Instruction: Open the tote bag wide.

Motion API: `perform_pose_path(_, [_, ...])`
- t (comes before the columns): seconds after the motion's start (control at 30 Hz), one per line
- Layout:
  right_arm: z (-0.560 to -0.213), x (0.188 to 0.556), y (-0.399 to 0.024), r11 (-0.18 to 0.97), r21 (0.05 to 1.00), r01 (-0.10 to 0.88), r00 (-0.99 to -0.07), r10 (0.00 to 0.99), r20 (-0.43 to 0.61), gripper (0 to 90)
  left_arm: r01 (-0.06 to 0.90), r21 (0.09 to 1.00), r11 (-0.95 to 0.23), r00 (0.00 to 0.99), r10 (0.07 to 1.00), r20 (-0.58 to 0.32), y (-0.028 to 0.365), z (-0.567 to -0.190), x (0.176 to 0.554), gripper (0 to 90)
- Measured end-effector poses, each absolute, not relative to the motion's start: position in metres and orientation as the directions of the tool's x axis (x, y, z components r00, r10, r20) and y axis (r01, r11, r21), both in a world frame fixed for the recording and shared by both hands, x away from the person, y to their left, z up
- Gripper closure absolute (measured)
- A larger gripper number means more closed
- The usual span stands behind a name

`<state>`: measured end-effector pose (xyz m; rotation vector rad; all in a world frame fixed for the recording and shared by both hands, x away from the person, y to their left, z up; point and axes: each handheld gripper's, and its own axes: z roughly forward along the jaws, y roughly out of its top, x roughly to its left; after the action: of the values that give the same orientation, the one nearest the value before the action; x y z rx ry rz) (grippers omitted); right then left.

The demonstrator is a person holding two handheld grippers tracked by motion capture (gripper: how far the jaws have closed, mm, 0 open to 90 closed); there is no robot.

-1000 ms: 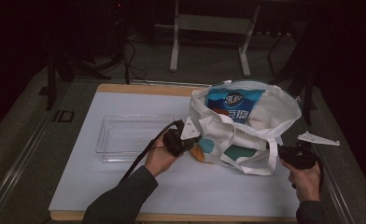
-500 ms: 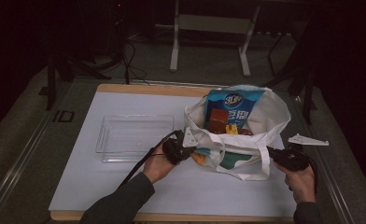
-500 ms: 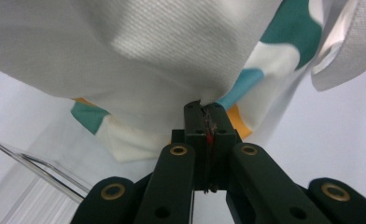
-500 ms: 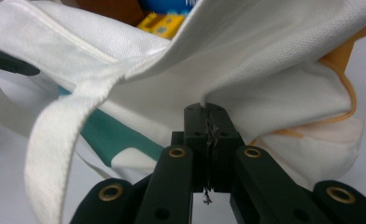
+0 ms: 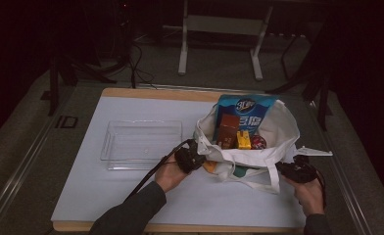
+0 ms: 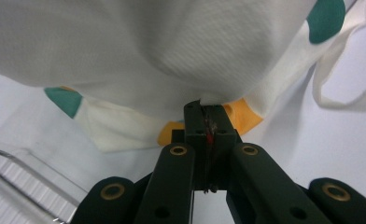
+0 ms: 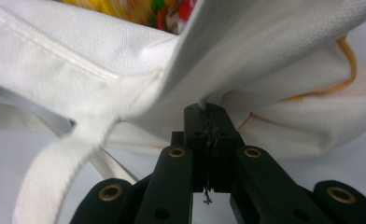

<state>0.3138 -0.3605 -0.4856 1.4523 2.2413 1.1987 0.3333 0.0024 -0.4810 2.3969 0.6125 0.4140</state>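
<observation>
White cloth tote bag [image 5: 258, 147] sits on the pale table top [image 5: 131, 196], right of centre, mouth open upward. Green and orange patches show on its lower cloth.

Left gripper [image 5: 196, 157] — jaws pressed together on a fold of the bag's rim at its left side; in the left gripper view [image 6: 208, 109] the cloth is pinched right at the jaw tips, no gap between them. The left hand [image 5: 170, 175] holds the gripper low, just above the table.

Right gripper [image 5: 292, 169] — jaws likewise closed tight on the bag's cloth at its right side; the right gripper view [image 7: 208, 112] shows the fabric caught between the tips, with a handle strap [image 7: 64, 158] hanging across the foreground. The right hand [image 5: 308, 193] sits near the table's front right corner.

Inside the bag: a blue snack packet [image 5: 244, 110] stands upright at the back, a brown box [image 5: 227, 131] in front of it, a small yellow carton [image 5: 243, 139] and a red round item [image 5: 258, 142] beside that.

A clear plastic tray [image 5: 141, 144] lies on the table left of the bag — just beside the left gripper, not touching the cloth as far as can be told.
</observation>
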Motion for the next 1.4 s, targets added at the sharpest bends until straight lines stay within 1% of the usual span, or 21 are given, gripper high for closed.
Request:
perform_pose_path(0.17, [-0.501,0.315,-0.358,0.192,0.691,0.697,-0.468,0.852,0.235,88.8,0.337,0.618,-0.71,0.842,0.522,0.14,0.0,-0.487,0.336,90.0])
perform_pose_path(0.23, [-0.508,0.315,-0.359,0.189,0.673,0.715,-0.443,0.867,0.228,89.1,0.338,0.606,-0.72,0.844,0.517,0.143,-0.001,-0.49,0.336,90.0])
perform_pose_path(0.4, [-0.517,0.315,-0.362,0.169,0.662,0.73,-0.425,0.871,0.246,89.2,0.355,0.594,-0.722,0.854,0.509,0.109,0.0,-0.495,0.338,90.0])
perform_pose_path(0.5, [-0.516,0.315,-0.362,0.166,0.663,0.73,-0.423,0.871,0.248,89.2,0.356,0.619,-0.7,0.86,0.504,0.075,0.003,-0.494,0.336,89.8])
perform_pose_path(0.57, [-0.514,0.314,-0.362,0.171,0.666,0.727,-0.428,0.871,0.243,89.1,0.349,0.647,-0.678,0.865,0.498,0.055,0.006,-0.49,0.334,85.9])
perform_pose_path(0.7, [-0.512,0.313,-0.363,0.171,0.67,0.723,-0.43,0.87,0.241,89.1,0.325,0.686,-0.651,0.868,0.493,0.056,0.013,-0.478,0.33,75.2])
perform_pose_path(0.77, [-0.512,0.312,-0.363,0.168,0.672,0.721,-0.429,0.87,0.244,89.1,0.311,0.707,-0.635,0.869,0.492,0.06,0.016,-0.47,0.328,72.2])
perform_pose_path(0.83, [-0.512,0.311,-0.363,0.164,0.674,0.72,-0.428,0.869,0.247,89.0,0.303,0.724,-0.62,0.863,0.501,0.068,0.02,-0.462,0.326,68.8])
perform_pose_path(1.0, [-0.512,0.311,-0.363,0.164,0.674,0.72,-0.428,0.87,0.245,89.0,0.317,0.772,-0.551,0.835,0.548,0.048,0.029,-0.446,0.327,59.7])
perform_pose_path(1.03, [-0.512,0.311,-0.363,0.165,0.675,0.719,-0.428,0.87,0.244,88.9,0.329,0.785,-0.525,0.819,0.573,0.04,0.031,-0.443,0.328,57.7])
perform_pose_path(1.07, [-0.512,0.311,-0.363,0.163,0.675,0.72,-0.427,0.87,0.245,88.9,0.341,0.8,-0.494,0.811,0.585,0.015,0.033,-0.44,0.329,55.3])
perform_pose_path(1.1, [-0.512,0.311,-0.363,0.164,0.676,0.718,-0.429,0.869,0.245,88.9,0.356,0.81,-0.466,0.81,0.586,-0.019,0.035,-0.437,0.331,55.3])
perform_pose_path(1.13, [-0.512,0.311,-0.363,0.165,0.677,0.718,-0.43,0.869,0.244,88.9,0.364,0.816,-0.448,0.809,0.587,-0.039,0.035,-0.435,0.333,55.4])
perform_pose_path(1.17, [-0.512,0.311,-0.363,0.167,0.679,0.715,-0.431,0.87,0.24,88.9,0.364,0.817,-0.447,0.809,0.586,-0.04,0.034,-0.434,0.334,56.3])
perform_pose_path(1.23, [-0.512,0.311,-0.363,0.167,0.678,0.716,-0.429,0.871,0.239,88.9,0.362,0.807,-0.468,0.802,0.597,-0.014,0.029,-0.434,0.335,61.8])
perform_pose_path(1.27, [-0.512,0.311,-0.362,0.166,0.677,0.717,-0.428,0.871,0.239,88.9,0.366,0.799,-0.478,0.805,0.594,-0.013,0.027,-0.434,0.337,67.7])
perform_pose_path(1.3, [-0.512,0.311,-0.362,0.165,0.676,0.718,-0.426,0.872,0.24,88.9,0.37,0.796,-0.479,0.806,0.592,-0.018,0.024,-0.435,0.338,76.5])
perform_pose_path(1.33, [-0.512,0.311,-0.362,0.164,0.677,0.717,-0.425,0.873,0.239,88.9,0.373,0.791,-0.485,0.804,0.595,-0.014,0.022,-0.436,0.339,81.2])
perform_pose_path(1.4, [-0.511,0.311,-0.362,0.165,0.678,0.717,-0.425,0.873,0.237,88.9,0.377,0.788,-0.487,0.799,0.601,-0.011,0.02,-0.436,0.34,87.0])
